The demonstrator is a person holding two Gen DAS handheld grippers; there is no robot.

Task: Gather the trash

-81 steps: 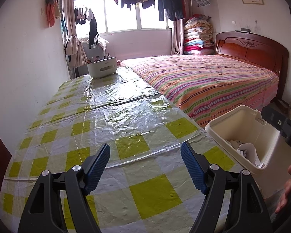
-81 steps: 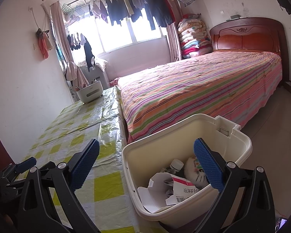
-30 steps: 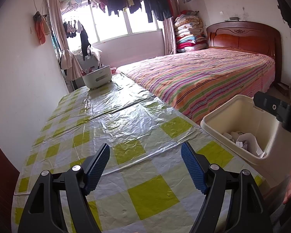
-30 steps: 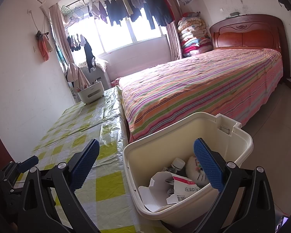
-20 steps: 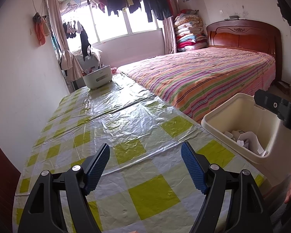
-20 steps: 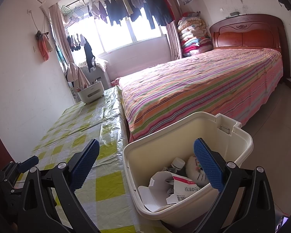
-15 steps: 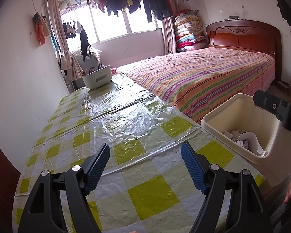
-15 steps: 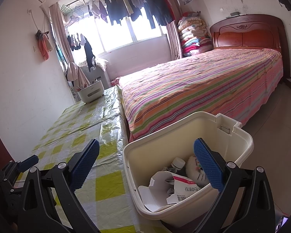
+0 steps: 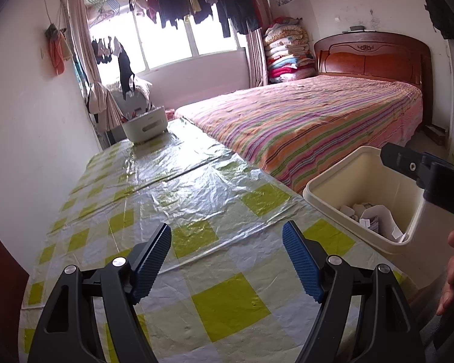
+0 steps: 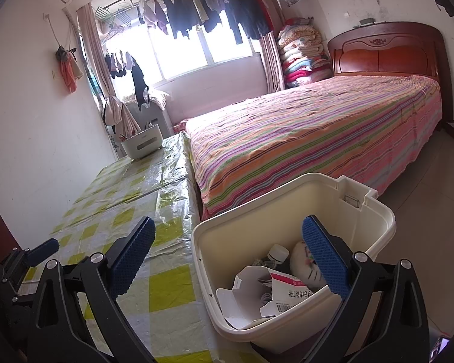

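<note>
Both the left claw (image 9: 227,254) and the right claw (image 10: 228,249) hang spread wide and empty. The trash, a torn carton (image 10: 283,292), a bottle (image 10: 277,252) and a soft toy, lies in the smooth cream plastic bin (image 10: 375,236) beside the desk (image 9: 178,193). A careless swing could tip that light bin, or snag the crinkled, glossy checked plastic cover.

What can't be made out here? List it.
- Bottom of the cream bin: right wrist view, covered by cartons and paper; left wrist view, cut off by the right hand-held gripper.
- Contents of the white basket at the table's far end: too small in both views.
- Print on the red-and-white carton: too small to read.
</note>
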